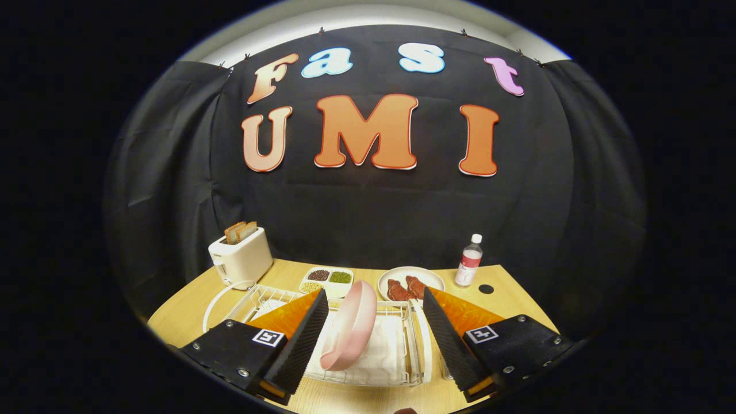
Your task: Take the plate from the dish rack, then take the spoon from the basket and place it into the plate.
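A pink plate (352, 322) stands on edge, tilted, in the white wire dish rack (402, 376) on the wooden table. My gripper (375, 302) is open, its two black fingers (302, 345) spread wide on either side of the plate without touching it. The plate sits between the fingers, nearer the left one. A white cloth or liner lies in the rack under the plate. I cannot make out the spoon or its basket; the right finger hides part of the rack's right side.
Behind the rack stand a white toaster (240, 257) with bread slices, a divided dish of beans (326, 280), a white plate with meat (410, 283) and a small bottle (470, 260). A white cord loops left of the rack.
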Demonstrator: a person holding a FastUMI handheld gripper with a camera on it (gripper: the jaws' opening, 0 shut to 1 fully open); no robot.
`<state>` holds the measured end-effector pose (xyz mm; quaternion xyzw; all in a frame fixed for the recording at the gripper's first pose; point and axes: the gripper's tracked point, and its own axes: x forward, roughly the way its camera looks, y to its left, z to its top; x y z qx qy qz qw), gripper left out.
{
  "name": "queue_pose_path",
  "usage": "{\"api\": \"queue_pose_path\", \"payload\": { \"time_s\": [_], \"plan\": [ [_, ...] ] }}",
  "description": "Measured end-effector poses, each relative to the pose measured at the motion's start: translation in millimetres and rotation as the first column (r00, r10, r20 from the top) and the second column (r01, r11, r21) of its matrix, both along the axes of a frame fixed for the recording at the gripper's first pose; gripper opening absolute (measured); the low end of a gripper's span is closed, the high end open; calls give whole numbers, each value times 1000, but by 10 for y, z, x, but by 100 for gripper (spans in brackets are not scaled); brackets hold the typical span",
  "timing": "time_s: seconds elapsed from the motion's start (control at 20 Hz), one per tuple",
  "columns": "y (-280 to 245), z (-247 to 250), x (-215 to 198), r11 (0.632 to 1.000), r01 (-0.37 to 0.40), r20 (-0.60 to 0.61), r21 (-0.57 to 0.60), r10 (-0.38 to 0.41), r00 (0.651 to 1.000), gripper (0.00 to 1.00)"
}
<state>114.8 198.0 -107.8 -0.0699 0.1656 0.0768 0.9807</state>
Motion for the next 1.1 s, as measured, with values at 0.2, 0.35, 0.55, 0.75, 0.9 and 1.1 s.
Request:
{"api": "queue_pose_path", "payload": {
  "time_s": [0.2, 0.35, 0.55, 0.75, 0.9, 1.1],
  "plan": [
    [3, -355, 194, 998, 50, -55, -37, -52, 997, 99],
    [36, -748, 274, 997, 78, -173, -27, -81, 982, 99],
    [7, -1030, 403, 991, 134, -246, -12, -133, 960, 90],
    [69, -1095, 476, 988, 151, -265, -1, -146, 953, 50],
    [32, -1053, 516, 981, 194, -264, 4, -187, 946, 31],
    [-45, -739, 699, 972, 227, -152, -56, -233, 961, 24]
  ]
}}
